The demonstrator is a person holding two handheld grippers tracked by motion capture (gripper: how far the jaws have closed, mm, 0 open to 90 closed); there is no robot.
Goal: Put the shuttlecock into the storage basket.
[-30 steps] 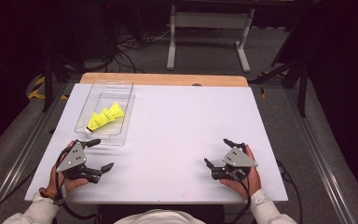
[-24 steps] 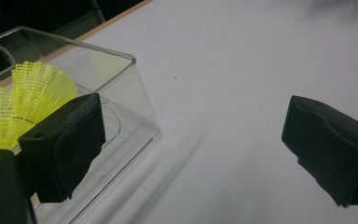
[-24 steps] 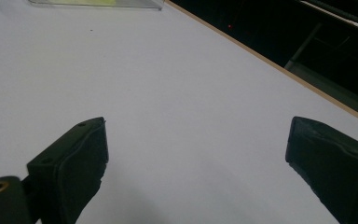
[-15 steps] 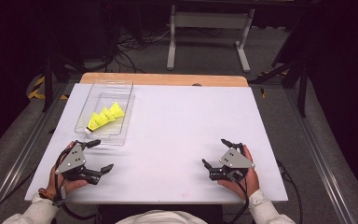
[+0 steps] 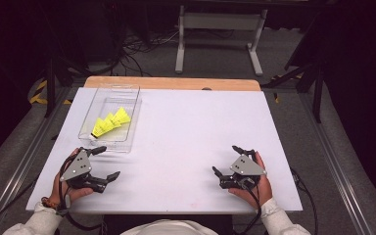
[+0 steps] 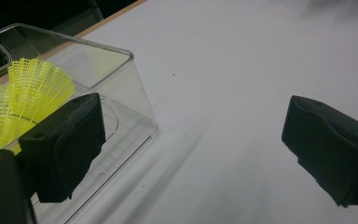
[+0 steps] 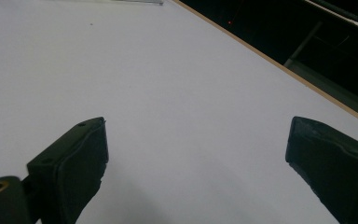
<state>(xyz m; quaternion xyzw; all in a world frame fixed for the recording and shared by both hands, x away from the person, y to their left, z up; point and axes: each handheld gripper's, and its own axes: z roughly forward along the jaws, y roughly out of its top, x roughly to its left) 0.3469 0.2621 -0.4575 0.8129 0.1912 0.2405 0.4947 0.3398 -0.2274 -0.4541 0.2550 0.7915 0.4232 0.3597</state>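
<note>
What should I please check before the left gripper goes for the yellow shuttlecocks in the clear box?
1. Left gripper open and holding nothing: ok.
2. Right gripper open, resting well away from the box: ok.
3. Yellow shuttlecocks lying inside the clear plastic box: ok.
4. Box top open, no lid: ok.
5. Left fingers close to the box's near corner, touching or not: cannot tell.
6. How many shuttlecocks there are: cannot tell.

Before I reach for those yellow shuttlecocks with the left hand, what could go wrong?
The left hand-held gripper sits open right by the near wall of the clear box; a low reach could bump that light box and slide it. The shuttlecocks lie bunched together, so you might pinch two or crush a mesh skirt.
</note>
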